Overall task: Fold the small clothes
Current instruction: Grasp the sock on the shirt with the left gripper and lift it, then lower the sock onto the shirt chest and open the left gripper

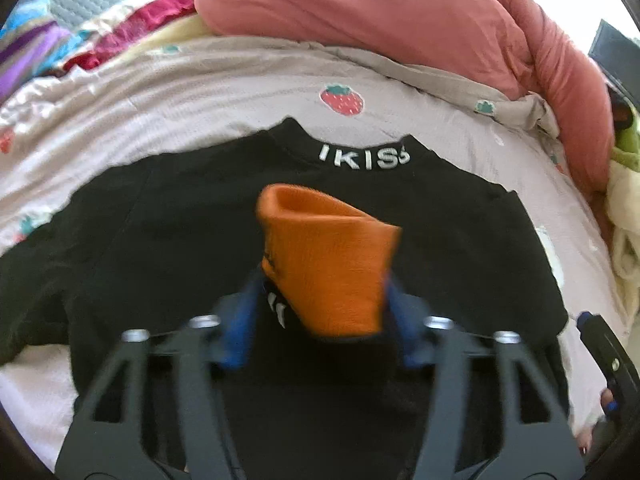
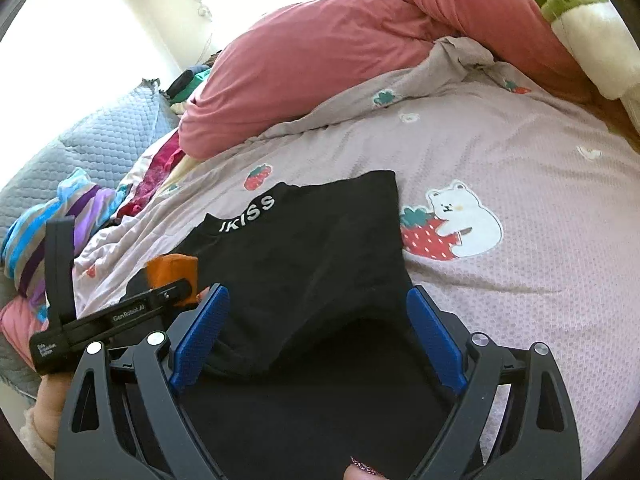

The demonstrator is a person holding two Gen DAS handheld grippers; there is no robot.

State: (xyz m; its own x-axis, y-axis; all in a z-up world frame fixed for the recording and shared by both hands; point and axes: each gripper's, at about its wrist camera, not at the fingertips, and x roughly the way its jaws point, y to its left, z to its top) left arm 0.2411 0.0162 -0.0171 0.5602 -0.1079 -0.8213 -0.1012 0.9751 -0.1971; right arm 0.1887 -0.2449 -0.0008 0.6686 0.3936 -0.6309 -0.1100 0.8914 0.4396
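Black top (image 1: 168, 240), soft, light and floppy, lay flat on the bed (image 1: 200, 92) below the strawberry print (image 1: 342, 99); left hand-held gripper (image 1: 320, 280) clamped its orange cuff (image 1: 324, 248), right hand-held gripper (image 2: 316, 332) stood apart over the hem, best pinched at edges.

We see the shirt (image 1: 168, 232) lying flat on the bedsheet (image 1: 200, 92), collar toward the duvet (image 1: 400, 16) heaped behind it. A cuff (image 1: 324, 256) stands between our left gripper's (image 1: 320, 292) fingers above the shirt. A pile of clothes (image 2: 60, 216) lies left of the shirt.
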